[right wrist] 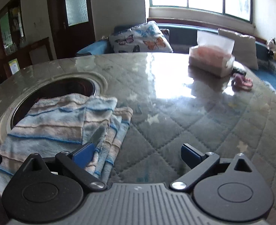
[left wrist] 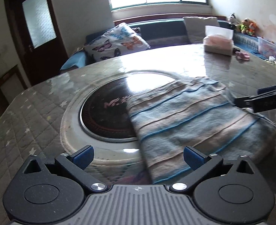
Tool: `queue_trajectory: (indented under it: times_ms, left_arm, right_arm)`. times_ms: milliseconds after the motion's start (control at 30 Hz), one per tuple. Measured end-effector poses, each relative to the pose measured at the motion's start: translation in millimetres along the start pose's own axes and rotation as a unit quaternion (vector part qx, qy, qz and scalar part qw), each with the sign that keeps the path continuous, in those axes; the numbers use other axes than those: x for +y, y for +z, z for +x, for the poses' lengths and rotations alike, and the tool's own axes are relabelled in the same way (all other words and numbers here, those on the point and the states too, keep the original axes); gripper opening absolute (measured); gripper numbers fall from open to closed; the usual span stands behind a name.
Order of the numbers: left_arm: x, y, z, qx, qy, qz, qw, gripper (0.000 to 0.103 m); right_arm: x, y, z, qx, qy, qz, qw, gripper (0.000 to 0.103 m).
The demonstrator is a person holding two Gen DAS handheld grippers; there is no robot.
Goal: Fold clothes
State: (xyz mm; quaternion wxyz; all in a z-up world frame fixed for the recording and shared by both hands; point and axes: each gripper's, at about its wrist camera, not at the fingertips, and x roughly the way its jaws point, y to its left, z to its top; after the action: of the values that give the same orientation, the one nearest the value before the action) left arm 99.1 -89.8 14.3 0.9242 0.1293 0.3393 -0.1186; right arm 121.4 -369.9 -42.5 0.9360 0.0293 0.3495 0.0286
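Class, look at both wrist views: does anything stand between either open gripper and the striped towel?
Nothing visible does. The striped towel lies directly ahead of the left gripper and beside the right gripper; the tissue box sits far behind it.

We see the folded towel lying on the table, partly over the round plate set in the table's middle. Far back on the table stands a tissue box, with a small toy beside it. Behind the table, a pillow rests on a couch.
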Motion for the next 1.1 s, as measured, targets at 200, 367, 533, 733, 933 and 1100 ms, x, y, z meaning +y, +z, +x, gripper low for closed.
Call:
queue_trajectory:
  times_ms: [200,367,533,733,933,1100]
  left_arm:
    - [12,6,7,0.003,0.004,-0.017,0.9998,0.102]
    - [19,10,16,0.014,0.0,-0.035,0.9993,0.097]
    - [26,9,22,0.029,-0.023,-0.059,0.9975,0.084]
    - [27,12,27,0.035,-0.051,-0.071,0.9955,0.068]
    - [31,14,33,0.047,-0.083,-0.097,0.9907,0.054]
    - [32,14,35,0.051,-0.101,-0.106,0.9879,0.044]
  right_arm:
    - [4,15,-1,-0.01,-0.01,-0.01,1.0,0.098]
    - [10,23,16,0.004,-0.003,-0.016,1.0,0.09]
    - [8,23,14,0.008,0.02,-0.002,1.0,0.075]
    - [4,19,8,0.026,0.072,0.035,0.996,0.062]
    - [1,16,5,0.032,0.097,0.064,0.993,0.055]
    - [5,16,5,0.038,0.114,0.076,0.99,0.037]
